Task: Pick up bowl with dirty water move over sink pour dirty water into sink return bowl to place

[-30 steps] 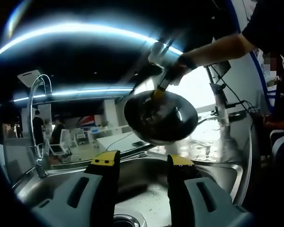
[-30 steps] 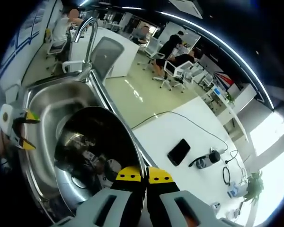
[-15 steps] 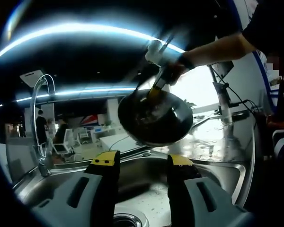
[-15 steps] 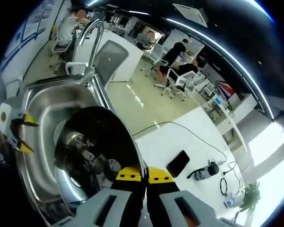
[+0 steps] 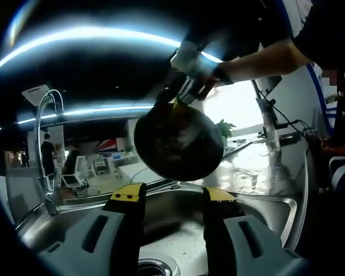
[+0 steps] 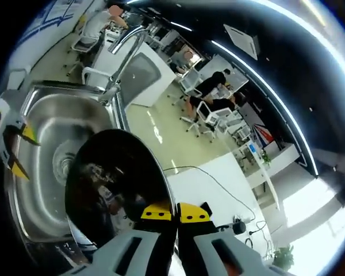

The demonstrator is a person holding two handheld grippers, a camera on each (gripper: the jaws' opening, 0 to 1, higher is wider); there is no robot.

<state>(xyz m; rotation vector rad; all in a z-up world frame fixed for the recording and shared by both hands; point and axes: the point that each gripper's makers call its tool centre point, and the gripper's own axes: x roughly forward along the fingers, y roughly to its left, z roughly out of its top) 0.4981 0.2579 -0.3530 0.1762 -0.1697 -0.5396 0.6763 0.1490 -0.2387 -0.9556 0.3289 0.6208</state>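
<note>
The right claw (image 6: pixel 167 213) pinches the rim of the dark bowl (image 6: pixel 112 184), held tilted in the air above the steel sink (image 6: pixel 49 123). The left claw (image 5: pixel 172 195) hangs spread and empty over the sink basin, near the faucet (image 5: pixel 46 144) at its back edge.

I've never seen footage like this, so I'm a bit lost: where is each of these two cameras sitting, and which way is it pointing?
Left gripper view: rides the left gripper, low over the sink, facing the tilted bowl; the person's forearm shows.
Right gripper view: rides the right gripper, shut on the bowl rim, looking down at the sink and faucet.
Shared: bowl, sink, faucet; each shows the other gripper.
</note>
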